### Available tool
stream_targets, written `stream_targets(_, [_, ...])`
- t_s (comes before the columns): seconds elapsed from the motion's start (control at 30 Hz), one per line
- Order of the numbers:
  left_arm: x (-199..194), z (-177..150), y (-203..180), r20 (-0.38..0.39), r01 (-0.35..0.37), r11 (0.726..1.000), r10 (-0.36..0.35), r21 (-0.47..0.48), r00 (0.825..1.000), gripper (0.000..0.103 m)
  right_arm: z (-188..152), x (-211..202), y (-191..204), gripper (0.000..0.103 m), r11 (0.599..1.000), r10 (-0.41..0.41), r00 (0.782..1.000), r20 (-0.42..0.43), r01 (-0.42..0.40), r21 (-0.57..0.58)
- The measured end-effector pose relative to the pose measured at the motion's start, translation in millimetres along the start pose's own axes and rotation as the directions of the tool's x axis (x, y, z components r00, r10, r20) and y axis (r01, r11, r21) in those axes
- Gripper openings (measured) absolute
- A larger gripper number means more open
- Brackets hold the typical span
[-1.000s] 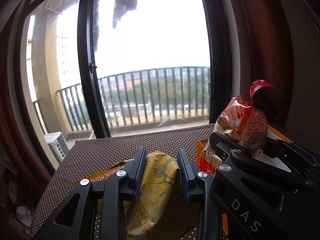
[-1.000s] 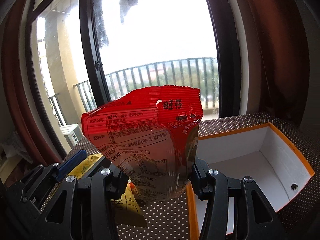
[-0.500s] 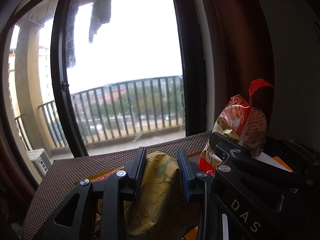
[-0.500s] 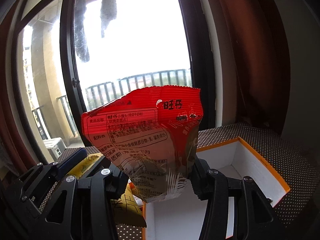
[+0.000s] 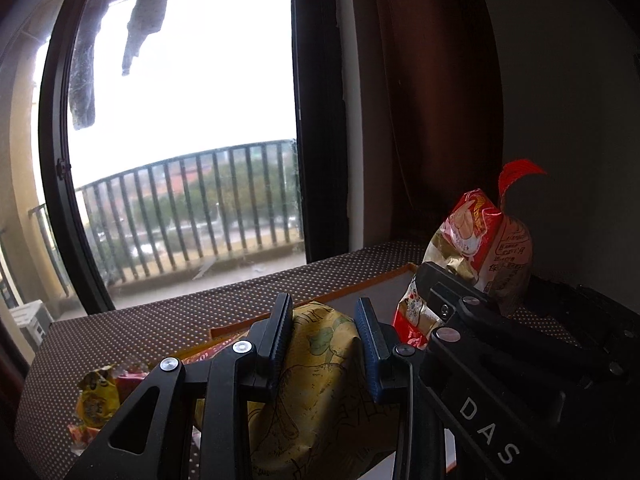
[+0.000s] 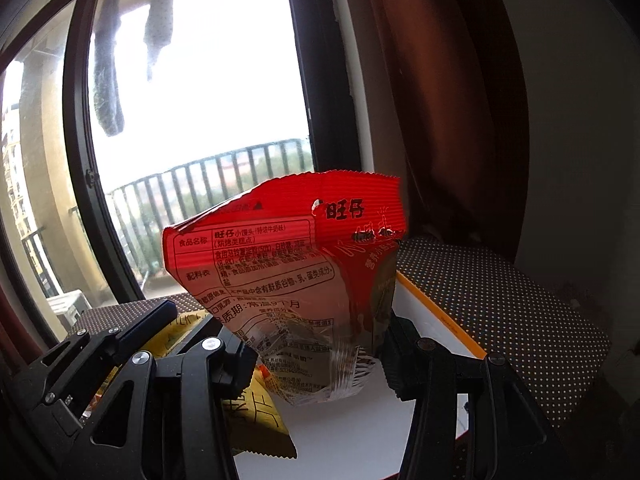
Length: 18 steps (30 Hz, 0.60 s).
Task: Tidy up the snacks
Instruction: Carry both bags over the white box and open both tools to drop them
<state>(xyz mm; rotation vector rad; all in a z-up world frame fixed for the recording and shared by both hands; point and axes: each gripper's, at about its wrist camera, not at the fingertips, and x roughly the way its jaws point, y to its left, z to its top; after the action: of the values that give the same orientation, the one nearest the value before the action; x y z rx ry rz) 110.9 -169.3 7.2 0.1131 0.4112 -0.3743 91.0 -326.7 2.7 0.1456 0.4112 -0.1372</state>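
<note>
**2 Snack Bags Held Over the Box**

Saw the left gripper (image 5: 323,334) pinching a yellow snack bag (image 5: 320,392) between its 2 blue pads (image 5: 370,344). Held up off the dotted tablecloth (image 5: 132,336), with the bag's bottom corner hanging over the white floor of the orange-rimmed box (image 6: 436,316) in the right wrist view. Same yellow bag showed there too (image 6: 256,416), just left of the red one.

Saw the right gripper (image 6: 316,354) squeezing a red snack bag (image 6: 288,256) near its clear bottom end. Stood up tall, red top edge highest, hanging over the open box. Showed up in the left wrist view as well (image 5: 480,248), sticking up out of the black right gripper body marked DAS (image 5: 520,360).

Left on the cloth, far left: a small yellow candy pack (image 5: 98,400) beside a red wrapper (image 5: 130,380).

Behind everything: a big window (image 5: 192,120) with balcony railing (image 5: 192,216) outside, and a dark curtain (image 6: 452,100) to the right.
</note>
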Motion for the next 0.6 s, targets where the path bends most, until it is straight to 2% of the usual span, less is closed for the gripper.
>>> stream_targets(0.23, [25.7, -1.4, -28.2, -0.055, 0.067, 0.998, -0.067, -0.002, 0.996, 0.032, -2.2, 14.3, -31.6, 0.055, 0.997, -0.069, 0.997, -0.044, 0.070, 0.032])
stream_targets(0.33, [37.5, -5.6, -33.0, -0.094, 0.089, 0.996, -0.089, -0.004, 0.992, 0.035, -3.4, 24.5, -42.2, 0.055, 0.995, -0.091, 0.993, -0.074, 0.094, 0.042])
stream_targets(0.4, [47.7, -11.2, -32.2, -0.146, 0.101, 0.995, -0.104, -0.027, 0.984, 0.037, -6.7, 33.8, -47.0, 0.055, 0.994, -0.097, 0.990, -0.103, 0.102, 0.043])
stream_targets(0.5, [64.5, -19.2, -27.3, -0.236, 0.128, 0.989, -0.143, -0.074, 0.961, 0.040, -15.1, 48.9, -52.1, 0.055, 0.994, -0.079, 0.983, -0.165, 0.090, 0.056])
stream_targets(0.6, [69.3, -22.2, -29.2, -0.246, 0.111, 0.993, -0.116, -0.038, 0.962, 0.041, -22.9, 61.4, -52.9, 0.055, 0.995, -0.071, 0.974, -0.214, 0.085, 0.059])
